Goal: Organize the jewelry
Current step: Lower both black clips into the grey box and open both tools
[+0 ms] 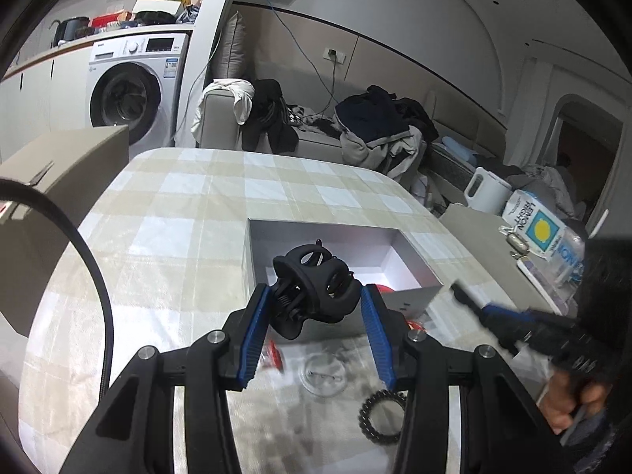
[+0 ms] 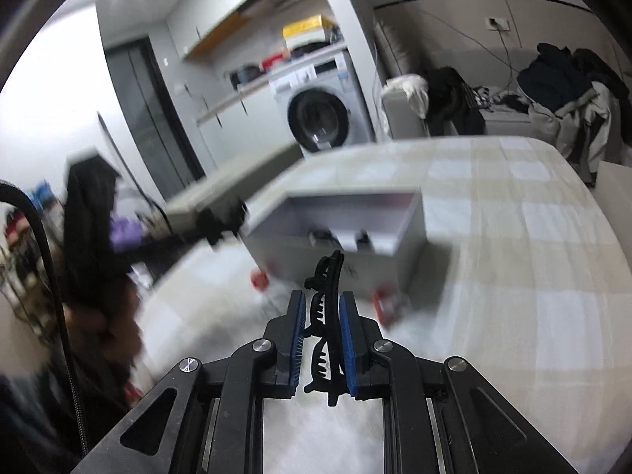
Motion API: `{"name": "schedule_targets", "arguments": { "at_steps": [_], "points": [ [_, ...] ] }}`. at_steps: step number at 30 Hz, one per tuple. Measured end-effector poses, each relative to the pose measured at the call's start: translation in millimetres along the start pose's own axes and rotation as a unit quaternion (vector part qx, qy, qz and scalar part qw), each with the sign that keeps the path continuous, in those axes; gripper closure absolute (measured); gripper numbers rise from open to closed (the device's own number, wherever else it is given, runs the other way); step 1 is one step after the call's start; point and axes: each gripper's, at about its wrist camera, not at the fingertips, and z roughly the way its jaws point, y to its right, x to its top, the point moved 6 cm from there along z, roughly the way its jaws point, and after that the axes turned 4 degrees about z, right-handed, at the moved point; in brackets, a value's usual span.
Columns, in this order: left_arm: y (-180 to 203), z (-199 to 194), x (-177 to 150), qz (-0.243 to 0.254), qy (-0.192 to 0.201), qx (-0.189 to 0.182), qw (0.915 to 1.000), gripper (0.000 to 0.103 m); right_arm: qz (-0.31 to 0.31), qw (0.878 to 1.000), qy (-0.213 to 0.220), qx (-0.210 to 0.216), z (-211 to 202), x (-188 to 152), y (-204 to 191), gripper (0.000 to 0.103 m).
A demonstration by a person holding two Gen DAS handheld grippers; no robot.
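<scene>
Hair claw (image 1: 312,290) in left gripper (image 1: 316,308), over box rim (image 1: 316,227)

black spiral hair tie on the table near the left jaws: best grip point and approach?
Judged from the left wrist view: take the black spiral hair tie from above, pinching one side of its ring, one finger inside the hole and one outside. It lies flat on the checked tablecloth, so a side approach has little to catch. The left gripper already holds a black claw clip.

Two black hair clips (image 1: 312,288) (image 2: 328,316), one grey box (image 1: 328,237), one black spiral hair tie (image 1: 381,414), one clear dish (image 1: 322,373).
</scene>
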Motion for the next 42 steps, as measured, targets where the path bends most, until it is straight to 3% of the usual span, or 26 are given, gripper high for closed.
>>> {"name": "schedule_targets", "arguments": {
  "at_steps": [5, 13, 23, 27, 34, 36, 38, 40, 42],
  "points": [
    [-2, 15, 6, 0.012, -0.009, 0.005, 0.9999, 0.062, 0.031, 0.999, 0.025, 0.013, 11, 39, 3, 0.086],
    [-8, 38, 17, 0.022, -0.016, 0.024, 0.9993, 0.062, 0.106, 0.993, 0.015, 0.05, 54, 70, 28, 0.086],
    [-2, 55, 11, 0.061, -0.036, 0.048, 0.9963, 0.062, 0.085, 0.996, -0.005, 0.008, 85, 62, 30, 0.086],
    [-3, 57, 10, 0.05, -0.041, 0.036, 0.9973, 0.062, 0.074, 0.997, -0.009, -0.021, 90, 57, 34, 0.086],
    [-3, 53, 11, 0.051, -0.043, 0.033, 0.9972, 0.062, 0.073, 0.997, -0.018, -0.029, 90, 56, 36, 0.084],
    [-1, 47, 13, 0.049, -0.038, 0.026, 0.9977, 0.059, 0.056, 0.998, -0.008, -0.034, 81, 59, 30, 0.075],
    [2, 38, 14, 0.053, -0.031, 0.026, 0.9978, 0.038, 0.043, 0.999, 0.008, -0.031, 68, 63, 24, 0.057],
    [6, 26, 14, 0.054, -0.018, 0.018, 0.9982, 0.029, 0.034, 0.999, 0.023, -0.035, 55, 64, 22, 0.032],
    [10, 16, 12, 0.06, -0.012, 0.016, 0.998, 0.015, 0.023, 0.998, 0.032, -0.047, 39, 60, 21, 0.015]
  ]
}}
